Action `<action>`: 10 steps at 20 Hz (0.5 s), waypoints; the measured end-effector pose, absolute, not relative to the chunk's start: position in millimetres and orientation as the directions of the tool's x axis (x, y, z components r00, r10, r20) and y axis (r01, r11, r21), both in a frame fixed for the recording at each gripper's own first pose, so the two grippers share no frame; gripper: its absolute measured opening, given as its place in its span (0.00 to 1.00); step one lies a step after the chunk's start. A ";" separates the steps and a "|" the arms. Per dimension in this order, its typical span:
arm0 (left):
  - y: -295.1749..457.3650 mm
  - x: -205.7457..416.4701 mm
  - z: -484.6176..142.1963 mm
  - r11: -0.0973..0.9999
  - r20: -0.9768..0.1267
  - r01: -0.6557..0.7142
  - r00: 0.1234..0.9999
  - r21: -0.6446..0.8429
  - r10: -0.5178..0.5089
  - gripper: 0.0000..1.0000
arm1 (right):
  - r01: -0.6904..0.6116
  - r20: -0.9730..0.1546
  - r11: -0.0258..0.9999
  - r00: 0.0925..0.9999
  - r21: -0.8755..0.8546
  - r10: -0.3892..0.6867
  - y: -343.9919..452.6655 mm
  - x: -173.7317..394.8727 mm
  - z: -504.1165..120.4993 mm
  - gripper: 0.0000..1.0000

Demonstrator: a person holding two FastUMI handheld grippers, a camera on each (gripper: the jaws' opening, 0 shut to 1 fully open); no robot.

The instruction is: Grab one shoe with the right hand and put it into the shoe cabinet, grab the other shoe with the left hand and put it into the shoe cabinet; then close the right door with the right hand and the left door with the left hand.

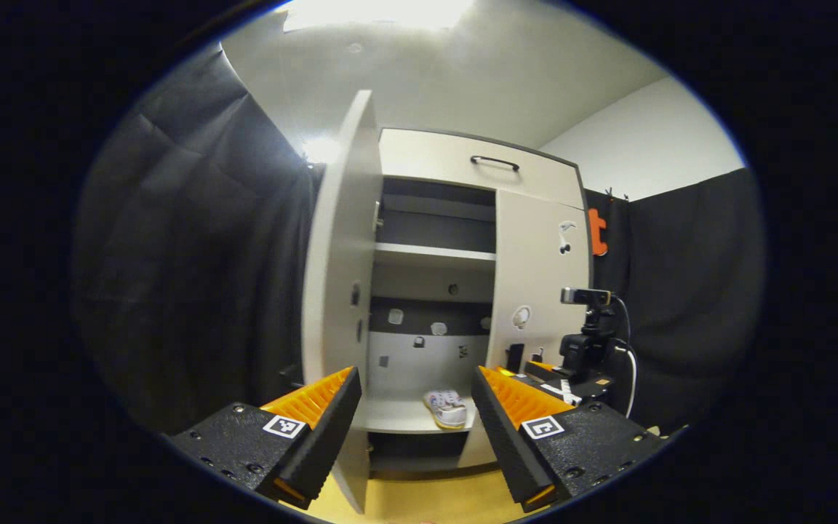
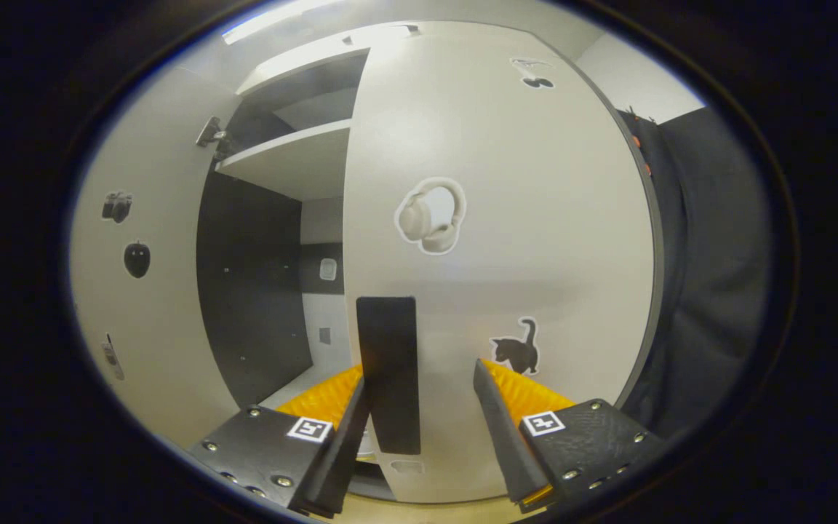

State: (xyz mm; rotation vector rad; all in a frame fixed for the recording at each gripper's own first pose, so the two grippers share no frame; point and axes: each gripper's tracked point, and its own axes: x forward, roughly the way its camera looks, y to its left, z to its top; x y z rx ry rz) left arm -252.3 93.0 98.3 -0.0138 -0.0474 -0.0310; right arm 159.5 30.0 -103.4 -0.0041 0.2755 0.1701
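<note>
— How many shoes can you count?
— One white sneaker (image 1: 447, 407) for certain, low centre of the left gripper view, on the pale wooden shoe cabinet (image 1: 463, 164)'s lower shelf; a second is hard to make out.
— Doors?
— Two: the left door (image 1: 339, 255) swung open, the right door (image 2: 506, 218) almost closed.
— The tongs?
— Left gripper (image 1: 413, 422) spread, empty. Right gripper (image 2: 423, 415) spread around the door's black rectangular handle (image 2: 388, 371); contact unclear.
</note>
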 end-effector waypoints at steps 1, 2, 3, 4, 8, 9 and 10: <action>106.6 -257.6 100.9 1.000 0.054 -0.003 0.999 -0.006 0.003 0.92 | -0.164 -0.273 0.986 0.948 0.023 0.164 30.5 159.8 -103.6 0.80; 120.1 -262.7 100.9 0.999 0.059 -0.036 0.998 0.002 0.036 0.87 | -0.160 -0.273 0.987 0.949 0.023 0.160 30.4 159.5 -103.7 0.80; 133.6 -266.6 101.2 0.998 0.062 -0.069 0.996 0.011 0.068 0.87 | -0.156 -0.273 0.987 0.949 0.021 0.156 29.9 159.9 -103.8 0.80; 147.7 -268.0 101.0 0.995 0.062 -0.102 0.993 0.018 0.101 0.87 | -0.154 -0.274 0.988 0.949 0.023 0.155 29.4 159.7 -103.6 0.80; 206.1 -258.3 89.6 0.978 0.051 -0.205 0.978 0.030 0.204 0.89 | -0.163 -0.243 0.984 0.954 0.066 0.174 31.0 155.0 -92.9 0.73; 216.9 -252.3 84.8 0.975 0.046 -0.218 0.975 0.031 0.217 0.91 | -0.162 -0.223 0.985 0.959 0.062 0.172 31.9 154.9 -88.3 0.80; 218.6 -249.3 81.3 0.978 0.040 -0.209 0.977 0.027 0.207 0.93 | -0.158 -0.206 0.986 0.965 0.048 0.164 31.0 154.3 -85.0 0.80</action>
